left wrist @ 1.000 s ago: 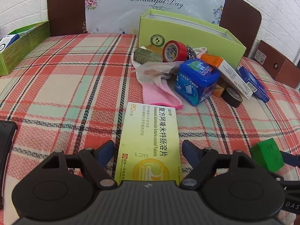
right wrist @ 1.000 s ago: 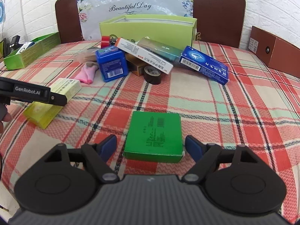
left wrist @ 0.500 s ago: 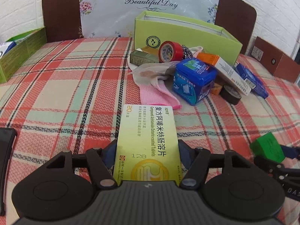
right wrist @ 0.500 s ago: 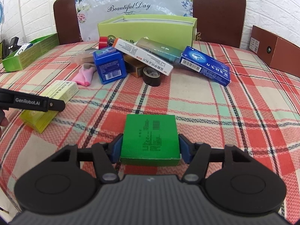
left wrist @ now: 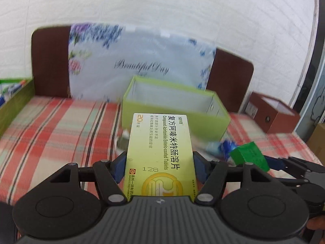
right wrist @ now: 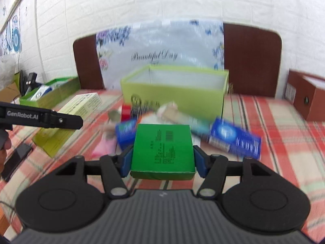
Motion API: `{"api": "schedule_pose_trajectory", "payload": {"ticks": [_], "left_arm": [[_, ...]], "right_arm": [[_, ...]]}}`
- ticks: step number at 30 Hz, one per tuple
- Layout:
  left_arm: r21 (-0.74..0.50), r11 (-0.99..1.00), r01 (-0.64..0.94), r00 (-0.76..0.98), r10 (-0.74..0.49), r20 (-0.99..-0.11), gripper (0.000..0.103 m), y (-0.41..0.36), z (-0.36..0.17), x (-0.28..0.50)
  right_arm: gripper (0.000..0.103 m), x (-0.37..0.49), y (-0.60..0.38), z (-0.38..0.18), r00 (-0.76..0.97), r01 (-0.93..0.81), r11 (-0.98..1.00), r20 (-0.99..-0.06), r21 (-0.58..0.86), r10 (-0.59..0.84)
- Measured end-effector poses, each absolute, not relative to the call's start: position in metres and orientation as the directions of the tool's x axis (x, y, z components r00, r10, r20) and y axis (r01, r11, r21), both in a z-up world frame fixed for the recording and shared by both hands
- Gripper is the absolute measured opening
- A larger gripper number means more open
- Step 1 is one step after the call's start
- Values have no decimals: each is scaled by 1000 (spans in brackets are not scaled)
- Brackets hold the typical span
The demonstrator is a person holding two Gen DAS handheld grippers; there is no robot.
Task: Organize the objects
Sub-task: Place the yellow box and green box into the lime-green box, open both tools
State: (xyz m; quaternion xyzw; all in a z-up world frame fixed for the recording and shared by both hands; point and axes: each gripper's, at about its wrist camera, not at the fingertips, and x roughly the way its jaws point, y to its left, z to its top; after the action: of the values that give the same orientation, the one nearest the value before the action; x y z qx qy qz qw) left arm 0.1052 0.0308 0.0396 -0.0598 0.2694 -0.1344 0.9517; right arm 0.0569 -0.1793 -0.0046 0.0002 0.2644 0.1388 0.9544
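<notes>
Both boxes have left the plaid-covered surface (right wrist: pixel 284 126) since the earlier frames, where they lay flat between wide jaws. Now the left gripper (left wrist: pixel 159 162) is clamped on the yellow tablet box (left wrist: pixel 160 152), its blue pads pressing both long sides, and the right gripper (right wrist: pixel 162 158) is clamped on the green box (right wrist: pixel 162 148) the same way; each pair of jaws has just been closing onto its box. Both boxes are held up in the air, pointing towards the open lime-green bin (right wrist: pixel 174 89) at the back, which looks empty as far as its inside shows.

As a judgement, the sorting is at an early stage: two items are picked up but not yet placed. Left on the surface in front of the bin is a blurred heap, including a blue carton (right wrist: pixel 235 140), a blue tub (right wrist: pixel 126 134) and something pink (right wrist: pixel 103 146). A second green tray (right wrist: pixel 50 93) at the left already holds a few things.
</notes>
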Motion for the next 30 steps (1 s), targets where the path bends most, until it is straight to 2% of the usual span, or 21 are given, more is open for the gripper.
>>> {"api": "schedule_pose_trajectory", "payload": {"ticks": [6, 12, 15, 18, 23, 24, 26, 27, 28, 29, 30], "left_arm": [[-186, 953, 238, 855, -296, -426, 69, 14, 83, 165], [-247, 943, 223, 874, -306, -377, 69, -1, 92, 247], [-285, 937, 200, 870, -304, -388, 69, -8, 83, 286], [-257, 947, 194, 871, -287, -399, 69, -20, 71, 314], [-264, 940, 217, 820, -322, -473, 69, -33, 40, 350], [-265, 937, 228, 816, -333, -473, 71, -35, 35, 352], [-251, 938, 240, 819, -334, -466, 85, -37, 29, 352], [-225, 950, 218, 831, -302, -468, 94, -38, 28, 350], [-197, 961, 196, 845, -267, -463, 95, -38, 28, 347], [-175, 966, 193, 852, -253, -458, 95, -38, 27, 344], [-166, 965, 202, 852, -257, -457, 95, -37, 28, 341]], "right_arm": [[60, 121, -178, 31, 862, -275, 961, -433, 38, 264], [60, 192, -179, 40, 885, -222, 974, -411, 39, 218], [60, 227, -181, 32, 890, -178, 984, -421, 31, 174], [60, 258, -185, 18, 883, -141, 990, -450, 23, 136], [60, 297, -192, -10, 854, -98, 995, -511, 25, 97], [60, 303, -193, -16, 846, -94, 995, -524, 27, 94], [62, 311, -193, -26, 826, -113, 993, -553, 34, 113], [67, 312, -191, -30, 822, -138, 990, -555, 29, 131], [74, 312, -188, -31, 823, -162, 987, -550, 17, 145], [91, 310, -186, -32, 828, -179, 984, -540, 2, 151], [103, 308, -183, -32, 836, -180, 984, -530, -15, 145]]}}
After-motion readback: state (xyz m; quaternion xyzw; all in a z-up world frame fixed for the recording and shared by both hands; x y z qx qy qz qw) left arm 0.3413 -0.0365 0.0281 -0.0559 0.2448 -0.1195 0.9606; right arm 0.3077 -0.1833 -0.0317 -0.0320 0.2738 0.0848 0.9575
